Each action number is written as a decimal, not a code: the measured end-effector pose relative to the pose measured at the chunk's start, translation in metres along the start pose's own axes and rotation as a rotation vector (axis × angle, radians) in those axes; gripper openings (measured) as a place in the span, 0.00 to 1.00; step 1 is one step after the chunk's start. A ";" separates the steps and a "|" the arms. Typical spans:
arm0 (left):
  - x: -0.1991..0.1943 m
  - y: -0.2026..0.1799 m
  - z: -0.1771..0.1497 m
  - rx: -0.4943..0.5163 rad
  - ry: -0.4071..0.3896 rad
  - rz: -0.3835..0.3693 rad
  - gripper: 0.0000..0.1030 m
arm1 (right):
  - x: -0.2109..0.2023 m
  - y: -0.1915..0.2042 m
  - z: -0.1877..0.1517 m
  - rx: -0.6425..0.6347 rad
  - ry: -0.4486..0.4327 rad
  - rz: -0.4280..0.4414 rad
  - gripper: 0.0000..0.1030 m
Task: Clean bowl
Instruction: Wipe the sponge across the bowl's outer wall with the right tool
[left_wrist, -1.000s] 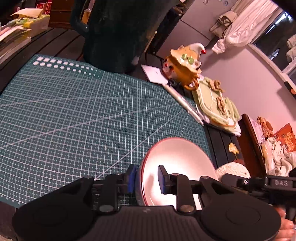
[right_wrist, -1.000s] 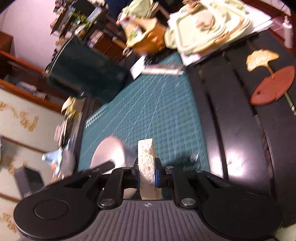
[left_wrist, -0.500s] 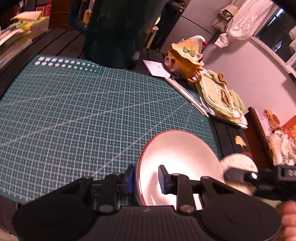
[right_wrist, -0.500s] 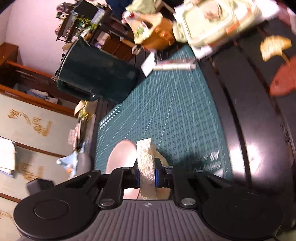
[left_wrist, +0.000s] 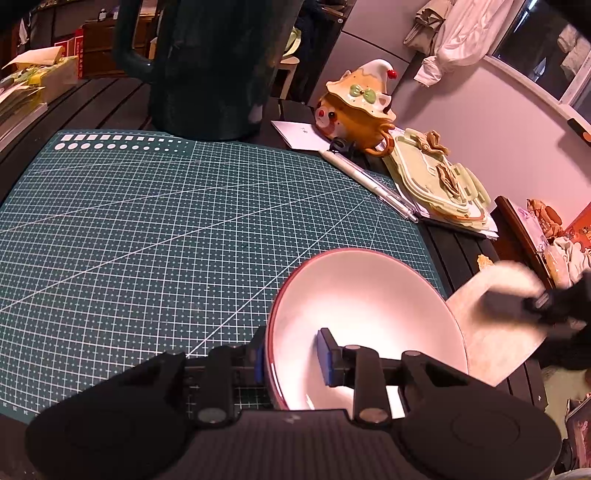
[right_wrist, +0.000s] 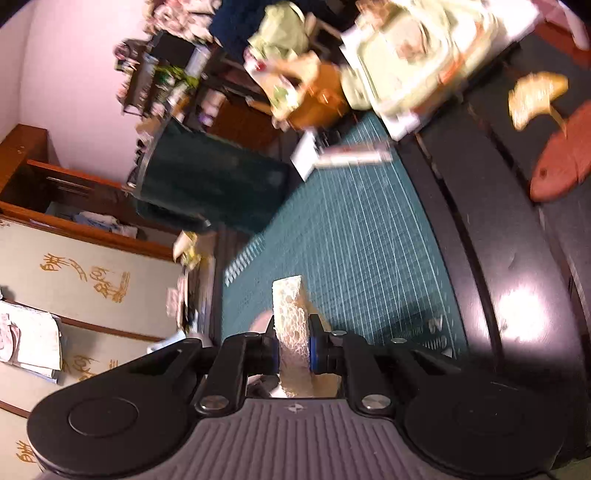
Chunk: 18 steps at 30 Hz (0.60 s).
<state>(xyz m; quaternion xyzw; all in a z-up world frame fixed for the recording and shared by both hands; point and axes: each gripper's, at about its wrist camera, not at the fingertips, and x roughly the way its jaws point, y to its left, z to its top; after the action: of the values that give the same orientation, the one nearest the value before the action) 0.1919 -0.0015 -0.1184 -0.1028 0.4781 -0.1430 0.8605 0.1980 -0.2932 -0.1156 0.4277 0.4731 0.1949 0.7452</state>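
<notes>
Gripping the bowl (left_wrist: 365, 314) rim, the left gripper (left_wrist: 291, 356) tilted it; the right gripper (right_wrist: 293, 350) clenched a sponge (right_wrist: 290, 314) beside it.

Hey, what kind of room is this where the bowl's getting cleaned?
Probably a home hobby or craft desk, not a kitchen: a green cutting mat covers the dark table, with a craft pen and stacked paper cutouts beside it.

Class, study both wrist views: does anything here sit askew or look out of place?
Yes. The white, red-rimmed bowl is tipped on edge over the green cutting mat, its wall between the left gripper's jaws. The sponge in the right gripper is beside it, not inside.
</notes>
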 end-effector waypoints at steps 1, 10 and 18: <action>0.000 0.000 0.000 0.001 0.000 0.000 0.26 | 0.006 -0.002 -0.001 0.005 0.020 -0.019 0.13; 0.003 0.000 -0.003 0.000 0.001 -0.005 0.26 | -0.013 0.004 0.005 0.013 -0.037 0.056 0.13; 0.004 0.001 -0.004 -0.006 0.001 -0.009 0.26 | 0.014 -0.009 0.000 0.041 0.055 -0.041 0.13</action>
<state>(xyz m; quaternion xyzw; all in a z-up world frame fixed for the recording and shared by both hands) 0.1905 -0.0019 -0.1244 -0.1077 0.4787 -0.1455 0.8591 0.2036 -0.2887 -0.1304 0.4276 0.5060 0.1816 0.7267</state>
